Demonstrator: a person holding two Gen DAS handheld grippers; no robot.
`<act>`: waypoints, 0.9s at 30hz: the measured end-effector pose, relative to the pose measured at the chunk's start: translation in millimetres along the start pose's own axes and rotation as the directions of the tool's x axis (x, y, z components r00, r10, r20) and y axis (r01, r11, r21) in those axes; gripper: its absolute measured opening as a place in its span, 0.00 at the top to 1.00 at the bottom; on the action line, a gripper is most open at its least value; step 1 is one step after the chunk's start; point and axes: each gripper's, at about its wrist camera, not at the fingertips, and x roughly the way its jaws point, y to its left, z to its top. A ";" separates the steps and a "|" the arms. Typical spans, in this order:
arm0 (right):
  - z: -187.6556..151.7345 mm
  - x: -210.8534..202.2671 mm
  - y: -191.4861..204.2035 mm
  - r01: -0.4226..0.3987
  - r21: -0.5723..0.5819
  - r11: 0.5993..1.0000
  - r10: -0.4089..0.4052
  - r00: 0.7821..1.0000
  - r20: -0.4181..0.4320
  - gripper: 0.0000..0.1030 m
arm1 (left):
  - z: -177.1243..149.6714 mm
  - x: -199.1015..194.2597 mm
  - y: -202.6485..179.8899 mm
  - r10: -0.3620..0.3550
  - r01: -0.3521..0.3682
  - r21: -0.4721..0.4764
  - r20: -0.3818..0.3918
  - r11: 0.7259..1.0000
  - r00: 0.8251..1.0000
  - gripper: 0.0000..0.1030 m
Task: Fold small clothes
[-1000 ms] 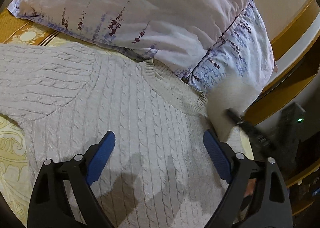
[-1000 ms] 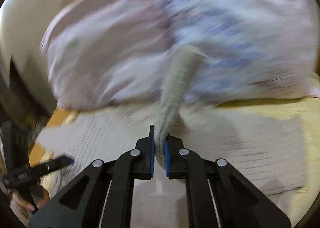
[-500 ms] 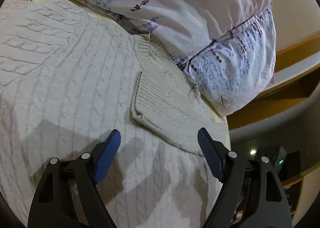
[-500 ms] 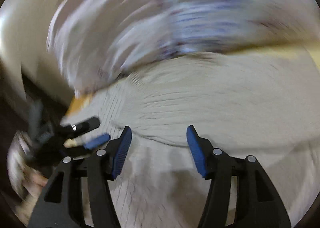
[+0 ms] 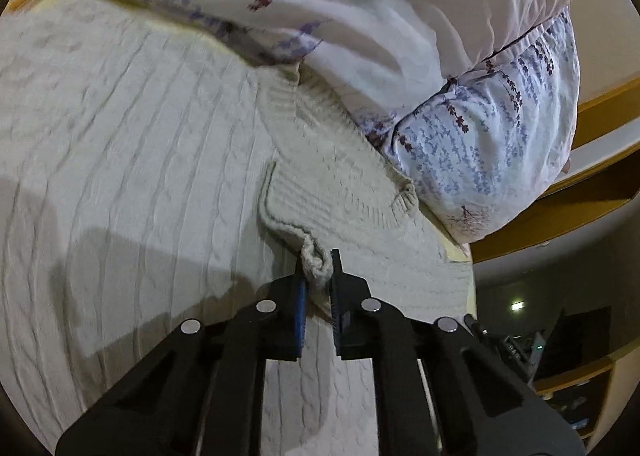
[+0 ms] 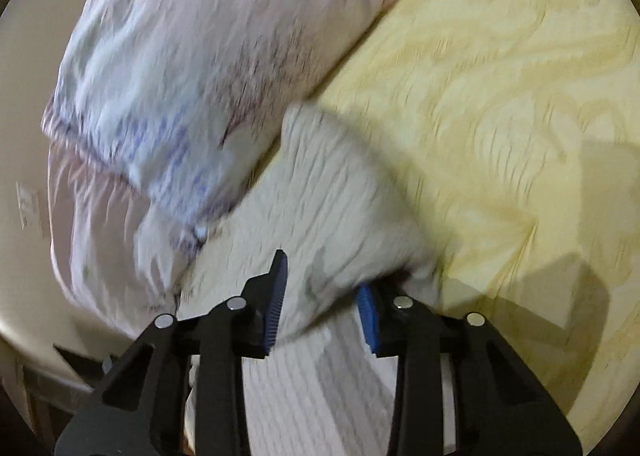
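The cream cable-knit sweater (image 5: 132,160) lies spread flat on the yellow patterned bedspread (image 6: 500,96), its body stretching away ahead and to the left of the left tongs (image 5: 318,276). One sleeve (image 5: 332,200) is folded in across the chest, its ribbed cuff edge just ahead of the left tips. The left tongs are drawn nearly together and clamped on a bunched bit of that sleeve's edge, the knit pinched between the blue pads (image 5: 301,296). In the right wrist view, a thick fold of sweater fabric sits between the fingers of the right tongs (image 6: 320,292), which stand apart; the picture is blurred, and whether the pads press on the cloth cannot be told. The ribbed collar (image 5: 288,96) lies farther ahead of the left tongs, touching the floral pillow (image 5: 400,36), which rests beyond the sweater. The same pillow shows ahead and left of the right tongs.
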 end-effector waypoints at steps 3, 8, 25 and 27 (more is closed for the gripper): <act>-1.1 2.2 7.1 -0.013 -0.030 0.999 0.013 1.000 0.010 0.91 | 8.4 -10.1 -1.7 -0.012 0.011 0.020 0.028 1.000 1.000 0.93; -24.1 7.1 31.8 -0.018 -0.148 0.989 0.016 1.000 -0.016 0.91 | 19.3 -35.4 5.2 0.045 -0.051 0.061 0.102 0.997 0.994 0.93; -64.8 -43.3 72.2 0.355 -0.331 0.874 -0.250 0.914 0.319 0.46 | -6.4 -48.2 25.8 0.146 -0.151 0.061 0.083 0.987 0.986 0.75; -67.4 -38.8 86.7 0.374 -0.408 0.833 -0.243 0.910 0.337 0.41 | -11.6 -64.6 29.7 0.134 -0.140 0.052 0.105 0.989 0.985 0.58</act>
